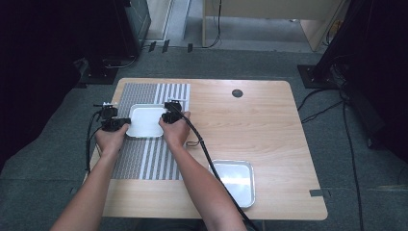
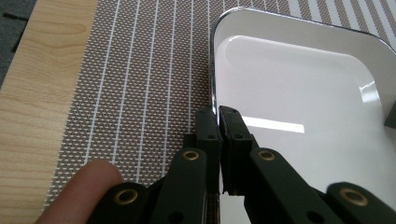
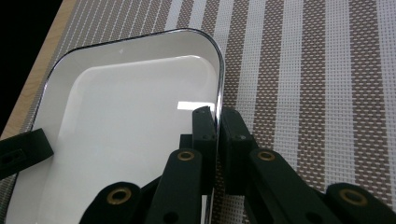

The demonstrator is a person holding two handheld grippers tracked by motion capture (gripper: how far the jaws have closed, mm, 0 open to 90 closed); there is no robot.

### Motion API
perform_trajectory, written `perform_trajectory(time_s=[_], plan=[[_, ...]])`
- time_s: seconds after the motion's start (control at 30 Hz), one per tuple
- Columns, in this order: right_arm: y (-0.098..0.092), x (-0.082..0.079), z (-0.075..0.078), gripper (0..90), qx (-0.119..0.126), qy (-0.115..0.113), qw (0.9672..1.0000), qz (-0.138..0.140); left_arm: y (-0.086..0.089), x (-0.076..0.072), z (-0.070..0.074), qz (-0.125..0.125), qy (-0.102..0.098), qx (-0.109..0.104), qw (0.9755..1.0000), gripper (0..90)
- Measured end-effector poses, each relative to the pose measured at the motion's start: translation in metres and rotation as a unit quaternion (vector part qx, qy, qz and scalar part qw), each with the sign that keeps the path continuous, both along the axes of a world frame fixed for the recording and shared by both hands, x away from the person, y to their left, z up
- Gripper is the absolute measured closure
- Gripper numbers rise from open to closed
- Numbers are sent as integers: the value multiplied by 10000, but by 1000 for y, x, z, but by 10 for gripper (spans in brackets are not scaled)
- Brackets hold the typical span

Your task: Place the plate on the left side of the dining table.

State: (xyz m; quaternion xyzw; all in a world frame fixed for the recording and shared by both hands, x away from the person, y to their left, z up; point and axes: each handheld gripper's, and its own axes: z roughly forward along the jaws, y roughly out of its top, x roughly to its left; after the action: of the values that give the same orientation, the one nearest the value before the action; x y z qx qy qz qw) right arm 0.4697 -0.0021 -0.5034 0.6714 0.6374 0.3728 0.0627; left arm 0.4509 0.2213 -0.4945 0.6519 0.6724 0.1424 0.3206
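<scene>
We hold a white tray (image 1: 145, 121) by its two side rims over a striped placemat (image 1: 144, 159) on the left part of the wooden counter (image 1: 269, 125). The left gripper (image 2: 218, 116) has its jaws clamped on the tray's left rim, one pad inside and one outside. The right gripper (image 3: 218, 119) pinches the opposite rim the same way. A second, metal tray (image 1: 235, 181) sits well apart near the counter's front edge, and the right gripper's cable (image 1: 204, 149) runs past it.
</scene>
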Motion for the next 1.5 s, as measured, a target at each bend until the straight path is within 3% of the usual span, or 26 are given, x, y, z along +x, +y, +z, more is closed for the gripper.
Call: perform_trajectory(time_s=[0.33,0.4,0.43,0.5,0.6,0.63,0.73,0.8,0.83,0.9,1.07,1.13,1.17,1.23,1.37,1.5], plan=[[1,0,-3,852,-174,-104,9997,102,-2,0,-2,-21,-39,83,10000,873],[0,-1,-3,805,-190,-128,9996,158,-1,-1,-2,-65,-52,137,9999,855],[0,-1,-3,770,-210,-150,9995,181,-3,-3,-1,-120,-177,310,9993,830],[-2,-1,-2,696,-138,-166,9994,272,-4,-5,1,-208,-299,368,9987,778],[-4,-1,0,632,-103,-159,9994,300,-3,-7,5,-234,-412,257,9985,677],[-6,-2,3,583,-120,-205,9993,303,0,-10,10,-195,-534,48,9984,626],[-9,-6,9,530,-382,-393,9980,309,2,-13,18,-165,-549,-79,9983,397],[-10,-8,12,512,-391,-493,9975,321,3,-14,20,-226,-536,-73,9983,283],[-15,-11,19,475,-515,-743,9953,358,2,-18,24,-305,-540,39,9981,237],[-20,-13,23,454,-589,-796,9944,372,3,-23,28,-338,-581,53,9977,166],[-32,-15,26,366,-429,-702,9955,464,6,-31,34,-341,-715,-84,9968,110],[-39,-20,30,329,-393,-772,9946,566,5,-36,36,-371,-725,8,9967,93],[-42,-22,32,321,-398,-831,9939,601,3,-39,34,-315,-647,243,9971,93],[-47,-26,36,301,-433,-944,9924,664,2,-42,32,-327,-521,195,9979,93],[-56,-32,41,286,-488,-998,9908,776,1,-49,28,-348,-473,210,9981,93],[-70,-42,51,287,-377,-1109,9899,803,-4,-61,25,-380,-485,296,9977,93]])
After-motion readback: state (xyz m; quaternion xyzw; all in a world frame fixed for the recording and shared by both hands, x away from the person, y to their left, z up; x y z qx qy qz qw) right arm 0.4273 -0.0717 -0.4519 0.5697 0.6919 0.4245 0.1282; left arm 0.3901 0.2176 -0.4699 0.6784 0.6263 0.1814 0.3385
